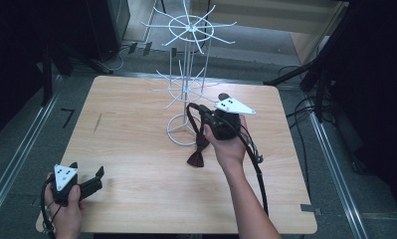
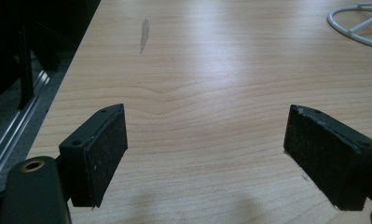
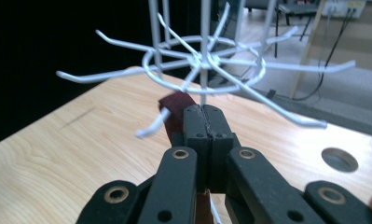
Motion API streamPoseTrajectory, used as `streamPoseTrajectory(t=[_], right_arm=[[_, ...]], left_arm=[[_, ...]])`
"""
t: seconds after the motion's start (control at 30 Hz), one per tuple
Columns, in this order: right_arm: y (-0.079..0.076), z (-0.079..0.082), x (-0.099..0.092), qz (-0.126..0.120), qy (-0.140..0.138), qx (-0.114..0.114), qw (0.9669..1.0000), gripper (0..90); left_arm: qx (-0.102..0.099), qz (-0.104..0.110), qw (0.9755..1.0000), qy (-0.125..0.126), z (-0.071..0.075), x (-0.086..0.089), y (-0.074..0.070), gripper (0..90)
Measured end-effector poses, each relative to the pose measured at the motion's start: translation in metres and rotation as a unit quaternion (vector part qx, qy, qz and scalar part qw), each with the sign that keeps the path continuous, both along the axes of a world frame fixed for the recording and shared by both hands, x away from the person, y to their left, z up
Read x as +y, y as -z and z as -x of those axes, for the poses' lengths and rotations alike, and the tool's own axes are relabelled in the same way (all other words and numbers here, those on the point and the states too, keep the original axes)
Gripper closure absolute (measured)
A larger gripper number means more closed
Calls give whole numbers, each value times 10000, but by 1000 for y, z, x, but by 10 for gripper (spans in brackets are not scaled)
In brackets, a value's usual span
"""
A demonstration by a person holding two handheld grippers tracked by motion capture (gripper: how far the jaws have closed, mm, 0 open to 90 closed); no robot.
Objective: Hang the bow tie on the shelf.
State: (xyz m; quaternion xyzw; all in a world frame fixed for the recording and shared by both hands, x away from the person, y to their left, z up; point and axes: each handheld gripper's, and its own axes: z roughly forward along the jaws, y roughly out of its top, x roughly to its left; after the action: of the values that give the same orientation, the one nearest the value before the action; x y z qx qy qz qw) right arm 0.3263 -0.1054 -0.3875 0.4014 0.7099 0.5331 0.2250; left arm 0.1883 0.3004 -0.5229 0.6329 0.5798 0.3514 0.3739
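Note:
A dark red bow tie [image 1: 194, 159] hangs by its strap from my right gripper [image 1: 202, 115], just above the table and beside the base of the white wire rack [image 1: 188, 31]. In the right gripper view, my right gripper [image 3: 204, 114] is shut on the strap [image 3: 173, 111], its tips just under the hooks of the rack's lower ring [image 3: 202, 60]. My left gripper [image 1: 90, 180] rests at the table's near left corner. Its jaws stand wide apart with only bare wood between them in the left gripper view [image 2: 207, 154].
The wooden table [image 1: 136, 149] has a round hole [image 1: 224, 96] behind the right hand and a dark streak [image 2: 144, 31] at its left. The rack's ring base [image 2: 356, 23] stands mid-table. Cables and dark stands lie on the floor to the right.

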Motion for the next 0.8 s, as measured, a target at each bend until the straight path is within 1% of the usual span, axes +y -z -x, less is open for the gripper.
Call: streamPoseTrajectory(t=[0.1,0.13,0.17,0.2,0.27,0.3,0.33,0.4,0.47,0.53,0.6,0.67,0.7,0.73,0.8], right_arm=[[9,-4,-1,0,94,112,9999,900],[9,-4,-1,0,94,112,9999,900],[17,-7,-1,3,121,193,9997,900],[19,-8,-1,-3,146,215,9997,900],[25,-9,-1,-55,132,260,9996,900],[25,-9,-1,-55,132,260,9996,900],[29,-8,-3,-149,145,311,9993,878],[31,-7,-6,-206,164,291,9992,810],[32,-5,-11,-273,174,236,9992,711],[34,-5,-17,-387,161,308,9986,593],[36,-3,-24,-517,113,364,9979,530],[39,0,-31,-578,75,375,9976,450],[39,0,-31,-578,75,375,9976,450],[42,4,-36,-527,127,312,9980,378],[46,8,-41,-473,151,262,9984,328]], left_arm=[[0,9,10000,-2,0,0,0,142],[0,9,10000,-2,0,0,0,143],[2,7,10000,0,0,0,0,143],[3,9,10000,5,0,0,0,143],[5,3,10000,6,0,0,0,143],[5,3,10000,6,0,0,0,143],[3,2,10000,8,0,0,0,143],[4,5,10000,11,0,0,0,143],[1,11,10000,5,0,0,0,143],[9,-3,10000,14,0,0,0,143],[3,-11,10000,11,0,0,0,142],[8,-22,10000,15,0,0,0,143],[8,-30,10000,10,0,-1,0,143],[10,-48,10000,2,0,-1,0,143],[10,-53,10000,-5,0,-1,0,143]])
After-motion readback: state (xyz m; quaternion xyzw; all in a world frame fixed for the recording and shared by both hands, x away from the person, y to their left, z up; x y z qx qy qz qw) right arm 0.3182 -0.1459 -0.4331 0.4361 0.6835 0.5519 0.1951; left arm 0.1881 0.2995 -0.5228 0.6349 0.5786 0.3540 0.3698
